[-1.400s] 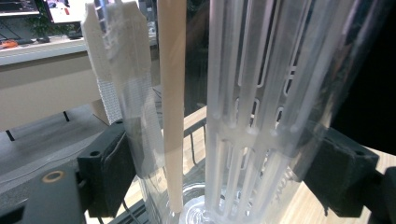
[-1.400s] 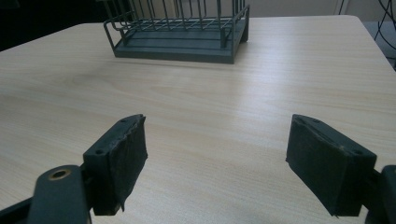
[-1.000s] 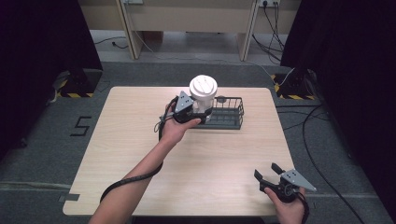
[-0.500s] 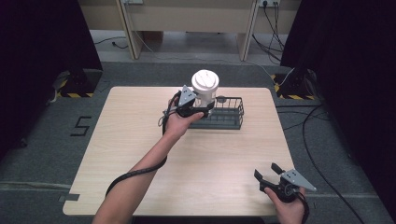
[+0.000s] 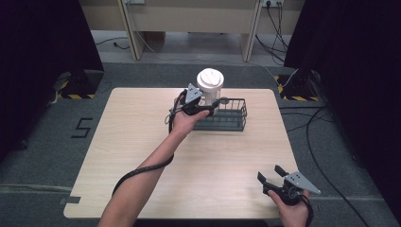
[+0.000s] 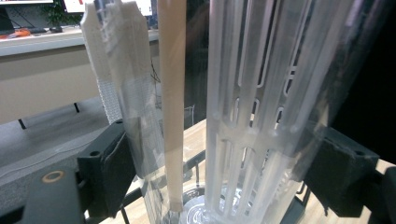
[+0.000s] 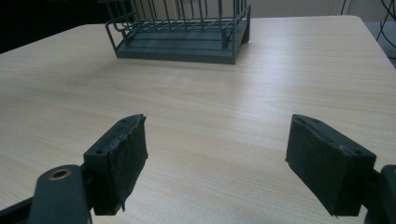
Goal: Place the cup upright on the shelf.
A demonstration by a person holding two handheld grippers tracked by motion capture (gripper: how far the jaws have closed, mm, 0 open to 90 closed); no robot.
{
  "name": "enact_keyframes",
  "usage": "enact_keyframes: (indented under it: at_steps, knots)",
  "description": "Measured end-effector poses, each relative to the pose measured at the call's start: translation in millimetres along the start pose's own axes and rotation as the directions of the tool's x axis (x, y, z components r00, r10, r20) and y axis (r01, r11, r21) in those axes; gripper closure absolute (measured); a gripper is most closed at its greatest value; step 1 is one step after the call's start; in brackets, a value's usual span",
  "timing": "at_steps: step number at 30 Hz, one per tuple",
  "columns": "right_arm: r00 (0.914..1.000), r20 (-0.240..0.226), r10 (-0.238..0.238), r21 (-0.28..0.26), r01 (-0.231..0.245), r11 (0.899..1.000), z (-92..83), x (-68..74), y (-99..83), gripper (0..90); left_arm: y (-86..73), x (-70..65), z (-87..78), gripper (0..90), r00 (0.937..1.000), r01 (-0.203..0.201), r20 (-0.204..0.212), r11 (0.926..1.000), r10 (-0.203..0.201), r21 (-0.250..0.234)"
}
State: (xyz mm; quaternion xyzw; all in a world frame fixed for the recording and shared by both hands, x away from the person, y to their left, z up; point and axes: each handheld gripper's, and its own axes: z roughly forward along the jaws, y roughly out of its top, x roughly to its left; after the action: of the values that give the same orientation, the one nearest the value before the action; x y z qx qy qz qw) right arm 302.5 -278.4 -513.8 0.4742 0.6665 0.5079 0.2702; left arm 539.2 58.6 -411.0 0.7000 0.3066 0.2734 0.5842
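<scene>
Left gripper [image 5: 204, 106] clamps a clear slotted container [image 5: 209, 87] with white lid, held over the left end of the dark wire basket [image 5: 231, 116]. Right gripper [image 5: 270, 175] sits well apart from the basket, near the table's [image 5: 142, 142] front edge, jaws spread, empty.

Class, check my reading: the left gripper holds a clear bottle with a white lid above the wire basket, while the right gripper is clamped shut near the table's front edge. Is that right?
Not quite. The right gripper is open, its jaws spread wide with nothing between them, as the right gripper view shows. The rest stands: the left gripper holds the clear bottle with its white lid above the wire basket, and the right one sits near the table's front edge.
</scene>
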Motion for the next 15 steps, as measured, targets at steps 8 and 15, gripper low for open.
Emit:
enact_keyframes:
  at_steps: [8,15]
  knots:
    - [1.0000,-0.002,-0.001,0.004,0.001,1.000,0.0,0.3,0.0,21.0,-2.8,5.2,8.6,17.8,0.9995,0.024,-0.020,0.9997,-0.024,0.008]
    - [1.0000,-0.003,-0.003,0.006,0.003,1.000,-0.1,0.3,0.0,21.0,-0.9,5.9,15.4,17.8,0.9993,0.024,-0.027,0.9996,-0.024,0.014]
